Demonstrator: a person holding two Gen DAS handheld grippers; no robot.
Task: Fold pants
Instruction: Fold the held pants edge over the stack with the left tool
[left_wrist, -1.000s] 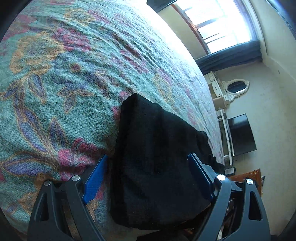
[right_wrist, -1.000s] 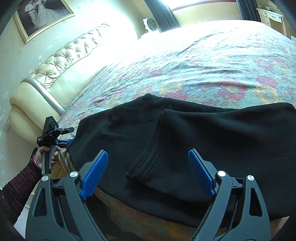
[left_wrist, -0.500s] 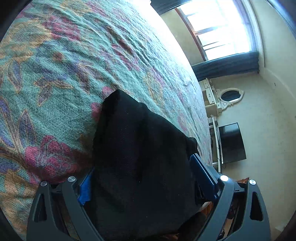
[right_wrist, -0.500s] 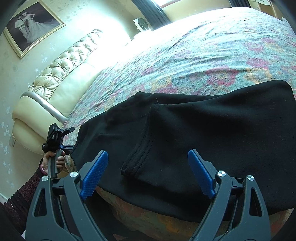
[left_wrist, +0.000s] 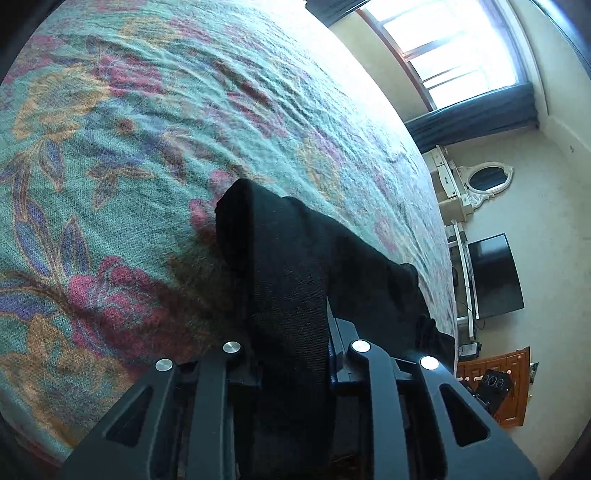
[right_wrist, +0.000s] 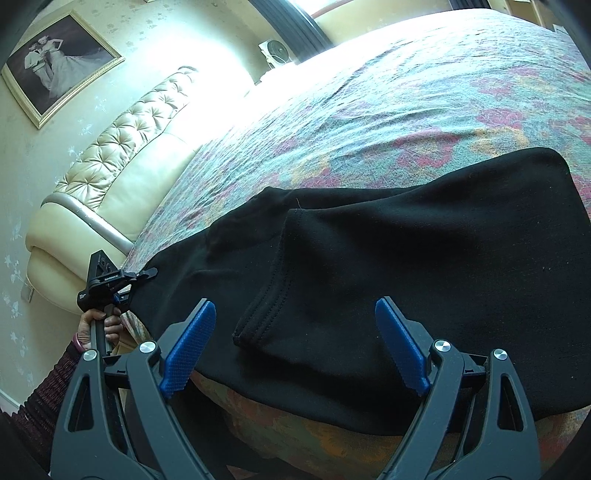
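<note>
There are 1 pair of black pants, 2 claws, left and right, and 1 bedspread.

Black frames, silver screws, blue ridged fingers, maroon ribbed sleeve.

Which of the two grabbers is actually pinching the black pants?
The left hand-held gripper is shut on the pants; the right hand-held gripper hangs open above them.

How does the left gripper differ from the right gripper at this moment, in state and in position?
The left gripper has its jaws shut on the black pants, at their end nearest the headboard; the right gripper has its jaws wide open, holding nothing. The left touches the cloth; the right hovers before the hem. Both are black, at the bed's edge.
</note>
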